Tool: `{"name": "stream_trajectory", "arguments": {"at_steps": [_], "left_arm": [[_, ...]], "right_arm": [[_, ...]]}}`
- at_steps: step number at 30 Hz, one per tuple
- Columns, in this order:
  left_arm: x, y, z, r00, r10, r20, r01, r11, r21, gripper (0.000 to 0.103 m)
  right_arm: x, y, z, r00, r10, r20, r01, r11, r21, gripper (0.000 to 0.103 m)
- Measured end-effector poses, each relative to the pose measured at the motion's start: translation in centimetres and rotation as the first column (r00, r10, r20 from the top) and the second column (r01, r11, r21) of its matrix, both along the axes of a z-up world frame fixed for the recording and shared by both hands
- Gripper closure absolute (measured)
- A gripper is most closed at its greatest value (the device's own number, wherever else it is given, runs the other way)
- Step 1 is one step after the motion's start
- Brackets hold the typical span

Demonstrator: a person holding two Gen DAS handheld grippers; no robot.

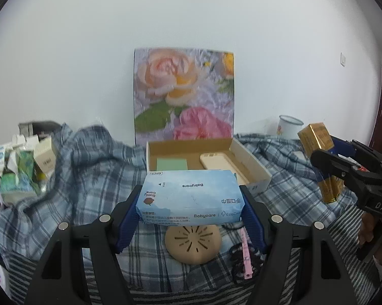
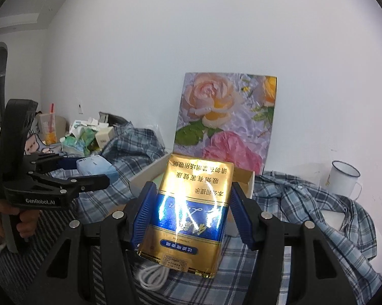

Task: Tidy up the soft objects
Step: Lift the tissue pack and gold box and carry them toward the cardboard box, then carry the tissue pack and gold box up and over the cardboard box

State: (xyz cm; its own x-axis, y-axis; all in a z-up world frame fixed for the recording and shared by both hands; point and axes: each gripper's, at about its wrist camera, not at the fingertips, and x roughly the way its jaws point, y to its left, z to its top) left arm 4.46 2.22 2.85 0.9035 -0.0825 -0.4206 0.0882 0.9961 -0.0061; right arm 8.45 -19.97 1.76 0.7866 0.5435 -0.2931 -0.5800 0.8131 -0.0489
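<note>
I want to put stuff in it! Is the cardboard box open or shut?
Open. The cardboard box has no lid on top, and you can see a green pad and a beige phone case lying inside.

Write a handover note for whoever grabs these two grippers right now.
Left gripper: shut on the blue wipes pack, held above the plaid cloth, just in front of the cardboard box.
Right gripper: shut on the gold and blue packet, held in the air near the box.
Already in the box: a green pad and a beige phone case.
Left on the cloth: a round tan disc, a dark hair tie with a pink tag, and a white cord.
Next, probably: set both held items down where they belong.
</note>
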Motion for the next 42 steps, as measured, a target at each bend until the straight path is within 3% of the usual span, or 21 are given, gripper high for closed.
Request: {"name": "stream_trajectory", "arguments": {"at_steps": [13, 26, 42], "left_arm": [[-1.4, -0.3, 7.2, 0.993, 0.004, 0.122, -0.004, 1.000, -0.007, 0.029], [-0.5, -1.8, 12.1, 0.981, -0.002, 0.194, -0.002, 1.000, 0.019, 0.029], [2.1, -2.9, 15.6, 0.967, -0.033, 0.252, 0.029, 0.999, 0.020, 0.029]], "right_arm": [[-2.3, 0.5, 7.7, 0.993, 0.046, 0.105, -0.055, 0.995, 0.088, 0.046], [-2.6, 0.3, 13.3, 0.979, 0.045, 0.200, -0.079, 0.983, 0.163, 0.046], [-1.2, 0.9, 15.8, 0.970, 0.045, 0.238, -0.092, 0.977, 0.191, 0.046]]}}
